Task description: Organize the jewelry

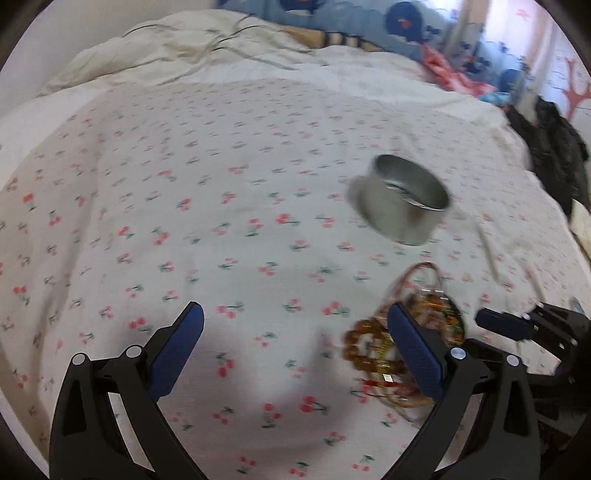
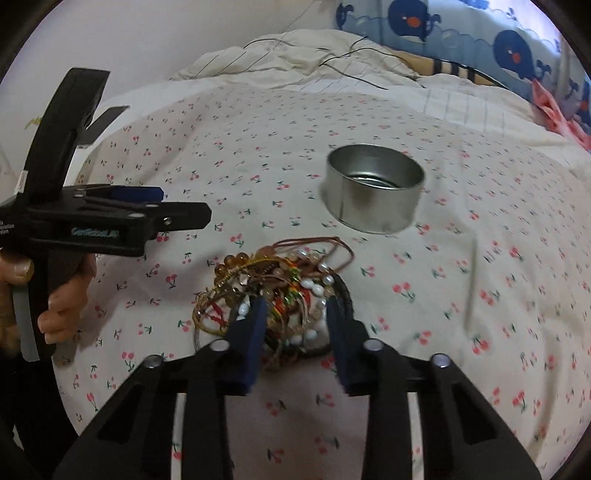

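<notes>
**Jewelry heap and one tin on a cherry-print bed**

Cherry-print bedsheet (image 2: 461, 280) covers the bed where I work, with a rumpled cream duvet (image 2: 295, 55) at the far end and a whale-pattern fabric (image 2: 461, 33) against the wall behind it.

One round metal tin (image 2: 373, 188) stands upright on the sheet, open at the top. One tangled jewelry pile (image 2: 284, 291) of beads, cords and chains lies near the tin, apart from it and closer to me.

My right wrist view shows what the other does not: my right gripper (image 2: 293, 314) has its fingers spread partly open on either side of the pile's near edge, tips among the strands, not closed on anything. It also shows my left hand (image 2: 61, 295) gripping the other tool's handle.

My left wrist view is blurred. There my left gripper (image 1: 295, 332) is spread wide, holding nothing, above bare sheet with the pile beside its right finger. Dark clothing (image 1: 554, 147) lies at the bed's right edge in that view only.
</notes>
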`<act>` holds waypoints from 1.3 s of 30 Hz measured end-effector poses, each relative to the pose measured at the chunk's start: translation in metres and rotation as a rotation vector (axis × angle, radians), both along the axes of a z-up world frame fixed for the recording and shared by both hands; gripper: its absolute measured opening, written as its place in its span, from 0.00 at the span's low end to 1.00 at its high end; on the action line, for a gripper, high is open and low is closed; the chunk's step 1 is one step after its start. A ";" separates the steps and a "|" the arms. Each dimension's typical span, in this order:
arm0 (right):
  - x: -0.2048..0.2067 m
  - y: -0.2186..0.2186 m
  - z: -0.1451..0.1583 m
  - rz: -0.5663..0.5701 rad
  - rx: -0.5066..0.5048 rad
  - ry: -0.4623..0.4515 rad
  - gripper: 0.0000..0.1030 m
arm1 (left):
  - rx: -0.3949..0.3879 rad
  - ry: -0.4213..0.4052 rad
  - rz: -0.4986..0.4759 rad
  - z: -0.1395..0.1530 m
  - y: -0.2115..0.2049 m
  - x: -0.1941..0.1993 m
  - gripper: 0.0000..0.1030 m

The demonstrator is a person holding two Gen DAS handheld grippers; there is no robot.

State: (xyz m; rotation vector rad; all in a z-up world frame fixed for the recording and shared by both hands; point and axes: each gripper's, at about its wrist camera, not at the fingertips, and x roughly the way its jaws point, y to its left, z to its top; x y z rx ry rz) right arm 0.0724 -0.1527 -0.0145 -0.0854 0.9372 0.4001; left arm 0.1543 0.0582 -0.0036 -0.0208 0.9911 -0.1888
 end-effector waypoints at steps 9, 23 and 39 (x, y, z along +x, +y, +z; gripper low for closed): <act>0.029 0.015 -0.011 0.006 -0.026 0.049 0.17 | -0.067 0.024 0.058 0.001 0.018 0.002 0.93; 0.022 -0.008 0.007 -0.038 0.097 0.007 0.07 | -0.062 0.015 0.038 0.005 0.014 0.001 0.93; 0.023 -0.119 0.024 -0.340 0.201 -0.024 0.07 | 0.041 -0.011 -0.494 -0.005 -0.066 -0.061 0.91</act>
